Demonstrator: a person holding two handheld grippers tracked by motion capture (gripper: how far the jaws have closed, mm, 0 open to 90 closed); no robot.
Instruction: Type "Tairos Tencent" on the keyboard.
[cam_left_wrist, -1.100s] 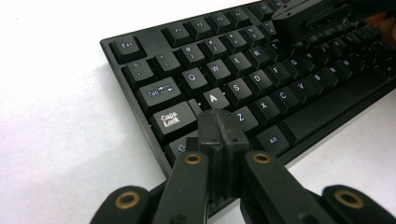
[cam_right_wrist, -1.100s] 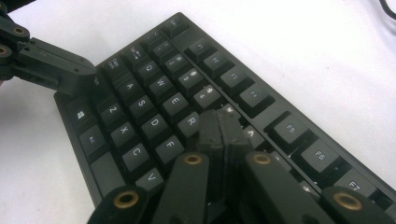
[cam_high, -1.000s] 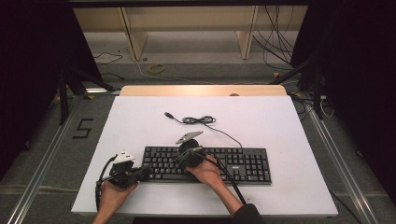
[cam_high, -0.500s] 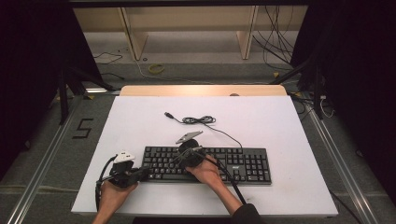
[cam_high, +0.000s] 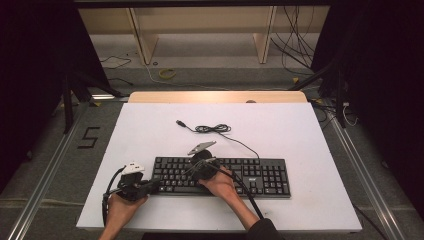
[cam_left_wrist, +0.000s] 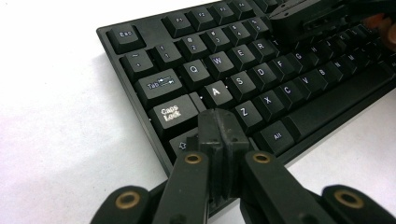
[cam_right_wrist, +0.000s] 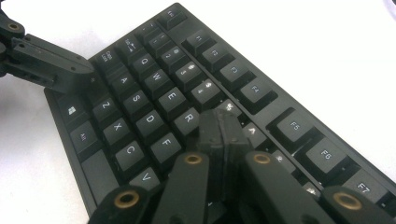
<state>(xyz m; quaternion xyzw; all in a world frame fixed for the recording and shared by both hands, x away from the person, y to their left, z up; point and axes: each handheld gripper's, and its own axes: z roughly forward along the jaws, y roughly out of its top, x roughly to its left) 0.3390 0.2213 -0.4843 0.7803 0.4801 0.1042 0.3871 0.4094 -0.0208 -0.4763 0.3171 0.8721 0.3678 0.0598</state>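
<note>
Keyboard (cam_high: 220, 175) is lying flat near the table's (cam_high: 300, 135) front edge; rigid and light, probably best gripped by its thin edges. Left gripper (cam_left_wrist: 218, 122) and right gripper (cam_right_wrist: 219, 122) are hovering clenched, empty, over its left keys.

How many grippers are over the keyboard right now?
2. The left gripper, jaws shut, sits at the keyboard's left end by the Shift key; the right gripper, also shut, is over the upper-left letter keys.
</note>
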